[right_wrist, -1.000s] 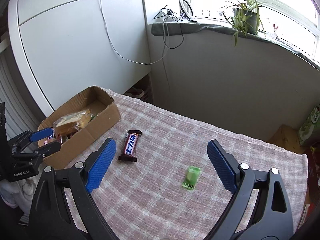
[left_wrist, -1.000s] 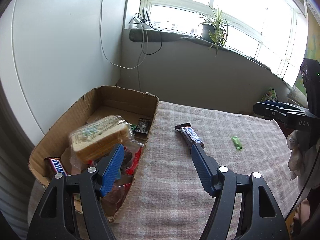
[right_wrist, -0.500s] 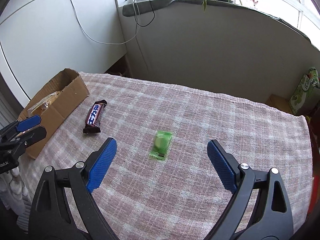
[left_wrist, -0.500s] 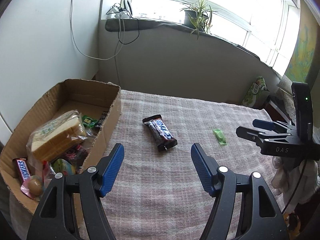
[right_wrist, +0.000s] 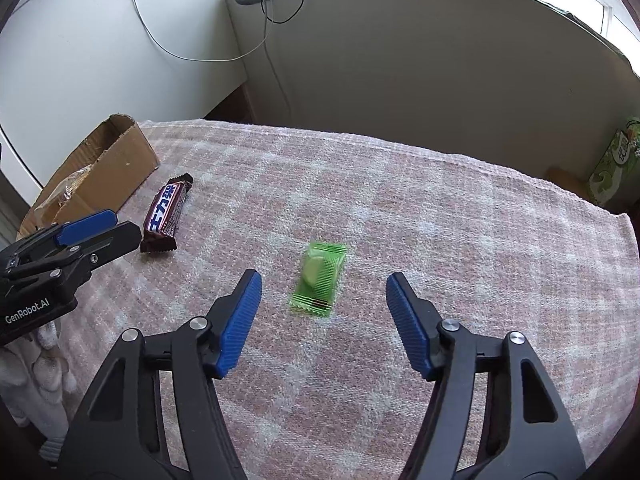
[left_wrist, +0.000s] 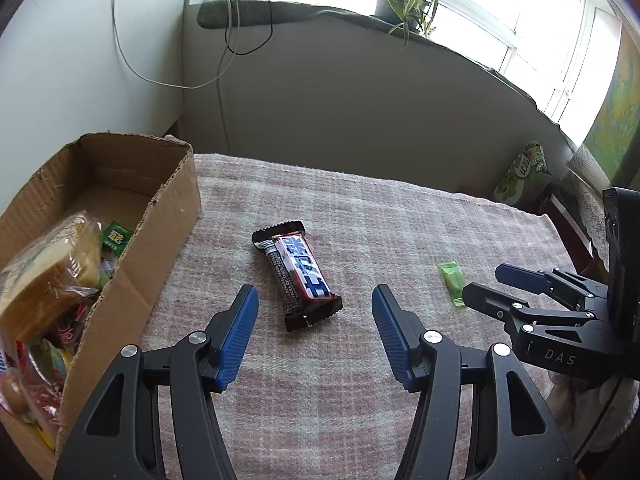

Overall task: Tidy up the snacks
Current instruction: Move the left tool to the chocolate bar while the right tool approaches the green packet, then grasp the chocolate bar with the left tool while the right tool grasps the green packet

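Observation:
A brown and blue chocolate bar (left_wrist: 298, 276) lies on the checked cloth, just ahead of my open left gripper (left_wrist: 315, 298); it also shows in the right wrist view (right_wrist: 166, 212). A small green candy packet (right_wrist: 320, 276) lies between and just ahead of the fingers of my open right gripper (right_wrist: 322, 284); it also shows in the left wrist view (left_wrist: 452, 282). A cardboard box (left_wrist: 168, 216) at the left holds bagged bread (left_wrist: 48, 272) and several other snacks. Both grippers are empty.
The cloth-covered table (right_wrist: 440, 220) ends at a grey wall below a windowsill with a potted plant (left_wrist: 404, 4). A green carton (right_wrist: 616, 164) stands on the floor at the far right. Cables hang down the white wall.
Both grippers have come lower and closer to the table. The left one has swung from the box towards the chocolate bar; the right one has closed in on the green candy.

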`<act>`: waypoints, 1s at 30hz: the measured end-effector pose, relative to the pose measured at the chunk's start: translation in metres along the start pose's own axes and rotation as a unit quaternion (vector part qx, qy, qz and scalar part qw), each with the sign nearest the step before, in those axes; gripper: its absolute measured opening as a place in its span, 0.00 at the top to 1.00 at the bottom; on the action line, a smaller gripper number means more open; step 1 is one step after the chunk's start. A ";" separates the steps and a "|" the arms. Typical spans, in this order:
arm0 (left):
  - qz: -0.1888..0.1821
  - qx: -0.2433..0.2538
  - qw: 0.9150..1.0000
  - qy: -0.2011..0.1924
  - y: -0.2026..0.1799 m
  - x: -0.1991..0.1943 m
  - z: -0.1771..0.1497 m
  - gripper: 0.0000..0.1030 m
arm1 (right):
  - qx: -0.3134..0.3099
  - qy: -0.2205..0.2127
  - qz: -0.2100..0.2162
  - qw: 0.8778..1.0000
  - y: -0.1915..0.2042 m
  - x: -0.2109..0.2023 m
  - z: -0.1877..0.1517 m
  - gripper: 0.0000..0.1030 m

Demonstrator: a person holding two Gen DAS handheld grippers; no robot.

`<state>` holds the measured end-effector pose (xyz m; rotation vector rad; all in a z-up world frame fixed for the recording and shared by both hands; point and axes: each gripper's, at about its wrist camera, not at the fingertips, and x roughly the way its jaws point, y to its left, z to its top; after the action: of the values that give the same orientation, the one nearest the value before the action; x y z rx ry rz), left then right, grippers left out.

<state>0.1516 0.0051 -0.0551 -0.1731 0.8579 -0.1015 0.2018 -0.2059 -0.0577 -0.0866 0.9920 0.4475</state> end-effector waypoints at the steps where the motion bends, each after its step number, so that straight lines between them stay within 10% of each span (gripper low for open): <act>1: 0.003 -0.001 1.000 0.001 0.000 0.002 0.001 0.43 | -0.001 0.002 -0.001 1.000 0.000 0.002 0.000 0.35; 13: 0.020 -0.015 0.999 0.025 0.006 0.030 0.006 0.43 | -0.022 0.022 -0.017 0.999 0.012 0.031 0.007 0.45; 19: 0.024 -0.006 0.999 0.035 0.002 0.039 0.006 0.43 | -0.046 0.025 -0.032 0.998 0.021 0.034 0.008 0.66; 30: 0.040 0.018 0.999 0.032 -0.003 0.045 0.011 0.73 | -0.053 0.024 -0.034 0.998 0.015 0.028 0.005 0.78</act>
<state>0.1890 -0.0038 -0.0815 -0.1018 0.9258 -0.0483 0.2130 -0.1819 -0.0760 -0.2268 1.0089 0.4372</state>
